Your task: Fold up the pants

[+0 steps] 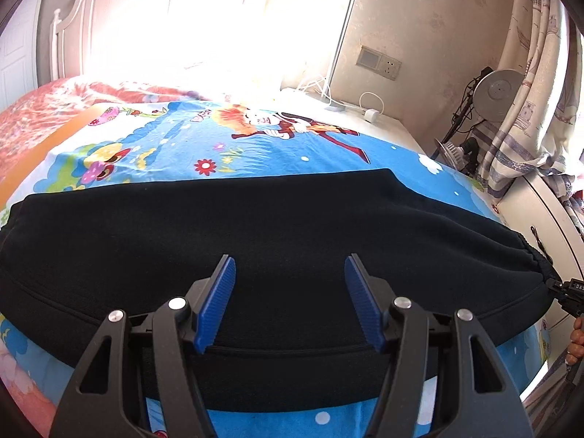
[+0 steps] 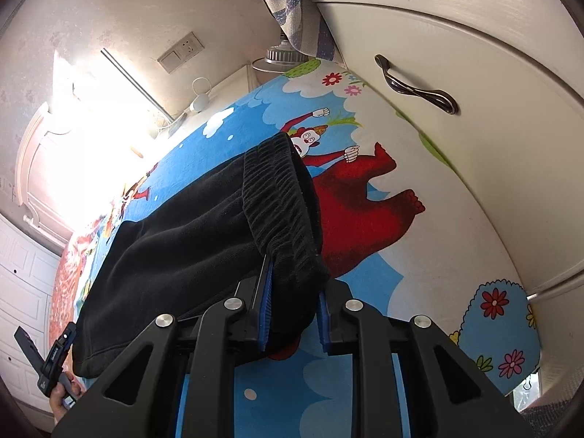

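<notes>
Black pants (image 1: 277, 233) lie folded lengthwise across a bed with a bright cartoon sheet (image 1: 175, 142). My left gripper (image 1: 290, 268) is open, its blue pads apart just above the middle of the pants, holding nothing. My right gripper (image 2: 294, 284) is shut on the ribbed waistband (image 2: 281, 200) at the pants' right end, with black fabric bunched between its blue pads. The right gripper also shows at the far right edge of the left wrist view (image 1: 565, 292). The left gripper shows at the lower left of the right wrist view (image 2: 54, 361).
A white cabinet with a dark handle (image 2: 416, 84) stands close along the bed's right side. A white nightstand (image 1: 350, 113) with cables, a curtain (image 1: 529, 116) and a lamp (image 1: 500, 87) are behind. The headboard (image 1: 73, 36) is at the far left.
</notes>
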### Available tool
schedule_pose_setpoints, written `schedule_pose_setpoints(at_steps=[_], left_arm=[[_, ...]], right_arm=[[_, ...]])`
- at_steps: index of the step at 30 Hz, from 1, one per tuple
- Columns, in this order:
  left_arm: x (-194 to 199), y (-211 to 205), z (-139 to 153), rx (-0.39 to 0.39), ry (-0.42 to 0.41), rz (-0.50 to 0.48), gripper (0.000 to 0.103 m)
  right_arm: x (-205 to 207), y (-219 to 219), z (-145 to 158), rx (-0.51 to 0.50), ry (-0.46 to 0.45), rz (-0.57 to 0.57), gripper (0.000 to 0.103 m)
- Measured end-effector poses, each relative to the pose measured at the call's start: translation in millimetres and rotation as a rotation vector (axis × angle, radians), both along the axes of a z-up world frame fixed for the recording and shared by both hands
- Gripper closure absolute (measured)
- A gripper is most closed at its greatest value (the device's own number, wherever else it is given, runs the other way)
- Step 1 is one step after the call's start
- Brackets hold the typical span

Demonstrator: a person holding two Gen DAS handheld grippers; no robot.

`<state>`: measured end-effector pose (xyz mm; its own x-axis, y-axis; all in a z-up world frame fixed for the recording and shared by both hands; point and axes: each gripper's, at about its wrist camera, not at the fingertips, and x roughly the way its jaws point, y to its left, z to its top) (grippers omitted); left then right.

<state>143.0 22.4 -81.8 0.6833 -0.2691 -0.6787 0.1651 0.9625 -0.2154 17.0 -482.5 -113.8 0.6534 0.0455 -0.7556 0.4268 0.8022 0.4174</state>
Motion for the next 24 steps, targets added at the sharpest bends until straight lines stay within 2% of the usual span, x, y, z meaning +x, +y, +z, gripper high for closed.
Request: schedule_pose_setpoints(at_steps=[3,7,8,11,12,13,16,19,20,21,22,23,24], left_arm=[[1.4,0.8,-6.7,-0.027,0.029,0.011,0.041],[-5.9,16.7,-18.6,-0.023,0.072,0.064,0.041],[-5.3,25.6,-25.6,-0.014,0.097,0.098,0.041],[-6.2,66.8,-45.1,-0.016,0.193,0.285,0.041],[-8.0,81.1,-48.3,-0.035,0.201,0.329,0.053],[-9.9,91.1,-48.3,-0.059,0.198,0.344,0.057],[-15.1,105.3,-41.6,-0.008,0.181,0.409,0.054],[-20.1,110.9,-36.6,-0.076,0.16,0.379,0.053],[-21.6,107.6,-34.7,-0.076,0.148,0.36,0.053],[-22.2,102.3,-32.5,-0.072,0.136,0.336,0.053],[-22.0,96.4,-31.6,-0.076,0.127,0.309,0.053],[-20.5,89.2,-31.2,-0.082,0.123,0.285,0.052],[-19.2,82.7,-30.7,-0.087,0.12,0.265,0.052]], right_arm=[[9.4,-14.4,-30.4,0.05,0.049,-0.035,0.083],[11.1,-8.4,-34.8,-0.053,0.043,-0.021,0.082],[12.2,-6.5,-33.9,-0.078,0.049,-0.017,0.082],[12.3,-1.7,-32.7,-0.131,0.063,-0.016,0.082],[12.6,0.3,-31.8,-0.154,0.069,-0.017,0.082],[13.6,2.6,-31.1,-0.18,0.077,-0.019,0.082],[16.9,9.1,-23.6,-0.237,0.109,-0.016,0.08],[12.6,13.1,3.5,-0.242,0.053,-0.011,0.079],[15.0,15.5,13.1,-0.26,0.04,-0.002,0.079],[19.4,18.1,22.0,-0.301,0.037,0.004,0.075],[23.8,19.8,31.4,-0.354,0.029,0.006,0.064],[26.7,19.4,41.0,-0.418,0.025,-0.018,0.035],[28.9,17.5,48.7,-0.458,0.022,-0.037,0.022]])
